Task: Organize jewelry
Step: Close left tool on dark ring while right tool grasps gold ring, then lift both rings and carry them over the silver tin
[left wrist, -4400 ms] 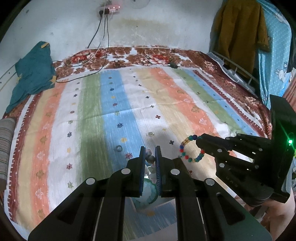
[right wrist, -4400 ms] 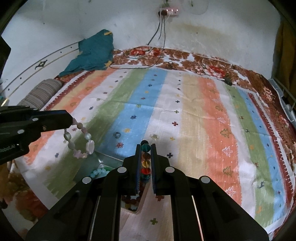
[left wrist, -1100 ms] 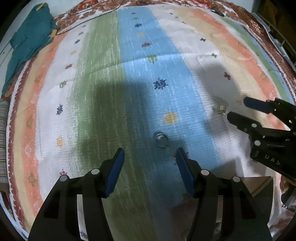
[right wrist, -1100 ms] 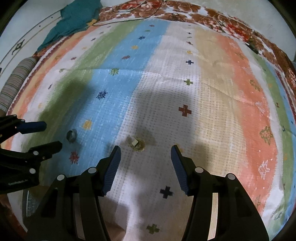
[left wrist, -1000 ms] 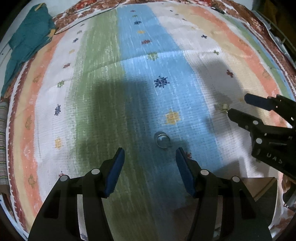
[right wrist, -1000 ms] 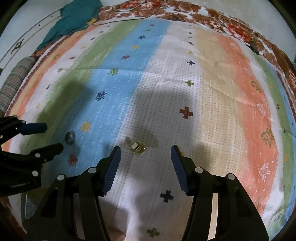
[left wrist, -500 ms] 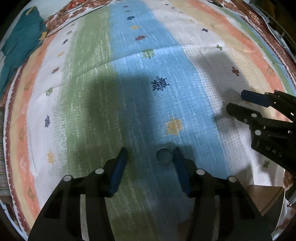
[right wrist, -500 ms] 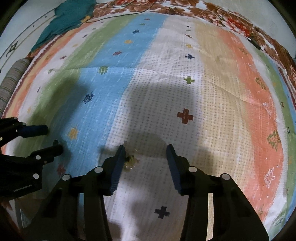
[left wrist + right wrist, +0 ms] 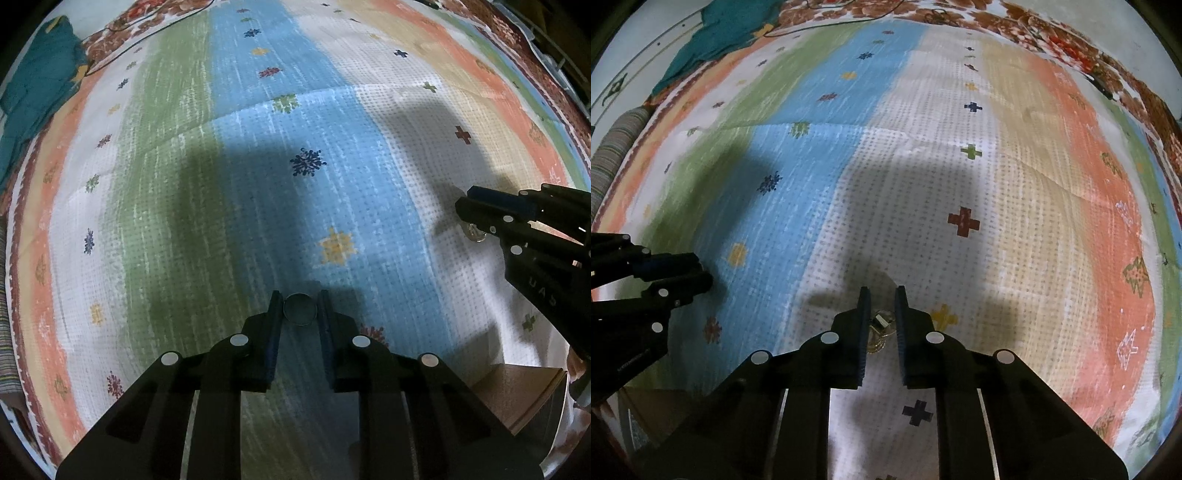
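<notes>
Near the bedspread's [image 9: 221, 192] front edge, both grippers have just been closing: left gripper [image 9: 300, 314] pinches a dark ring [image 9: 300, 308], right gripper [image 9: 882, 314] a gold ring [image 9: 879, 326], probably to lift them.

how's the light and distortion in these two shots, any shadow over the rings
Left wrist view: strong fisheye bend, dark corners, a broad shadow covers the silver ring in the left hand-held gripper. Right wrist view: same bend, shadow over the gold ring in the right hand-held gripper, bedspread beyond is brighter.

coarse woven cloth bedspread [image 9: 229, 192], shiny metal ring [image 9: 880, 329].
</notes>
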{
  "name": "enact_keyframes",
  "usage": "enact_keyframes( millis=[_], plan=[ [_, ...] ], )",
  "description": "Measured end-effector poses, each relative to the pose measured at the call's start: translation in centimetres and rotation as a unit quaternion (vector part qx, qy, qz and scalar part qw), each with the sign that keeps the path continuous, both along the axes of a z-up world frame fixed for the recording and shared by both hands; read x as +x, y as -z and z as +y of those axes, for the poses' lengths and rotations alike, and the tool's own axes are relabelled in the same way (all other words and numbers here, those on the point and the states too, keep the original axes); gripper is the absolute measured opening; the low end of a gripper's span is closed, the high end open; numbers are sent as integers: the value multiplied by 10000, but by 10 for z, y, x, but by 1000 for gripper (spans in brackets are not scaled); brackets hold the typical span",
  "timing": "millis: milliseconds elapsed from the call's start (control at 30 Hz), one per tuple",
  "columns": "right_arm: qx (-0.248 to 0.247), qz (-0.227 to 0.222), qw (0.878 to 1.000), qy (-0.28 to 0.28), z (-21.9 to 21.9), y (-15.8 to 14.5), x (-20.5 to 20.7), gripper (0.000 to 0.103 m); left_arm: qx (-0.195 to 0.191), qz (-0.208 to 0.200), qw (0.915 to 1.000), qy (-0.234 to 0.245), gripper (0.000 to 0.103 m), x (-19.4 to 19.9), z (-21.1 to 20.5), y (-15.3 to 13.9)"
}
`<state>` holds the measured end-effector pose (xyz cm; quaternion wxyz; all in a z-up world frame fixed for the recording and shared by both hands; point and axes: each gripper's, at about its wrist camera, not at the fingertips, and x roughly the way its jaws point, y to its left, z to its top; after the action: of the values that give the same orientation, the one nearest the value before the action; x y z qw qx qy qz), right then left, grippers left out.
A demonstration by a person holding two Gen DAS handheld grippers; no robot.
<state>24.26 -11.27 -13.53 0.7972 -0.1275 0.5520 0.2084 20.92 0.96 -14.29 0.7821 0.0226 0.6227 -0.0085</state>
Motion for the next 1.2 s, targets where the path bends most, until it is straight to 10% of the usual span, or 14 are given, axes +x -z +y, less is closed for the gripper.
enact_keyframes(
  millis=[1200],
  plan=[
    [3,-573,9983,102,-20,-51,-45,10,-202,-597,9980,-31,18,-31,-14,-57]
  ],
)
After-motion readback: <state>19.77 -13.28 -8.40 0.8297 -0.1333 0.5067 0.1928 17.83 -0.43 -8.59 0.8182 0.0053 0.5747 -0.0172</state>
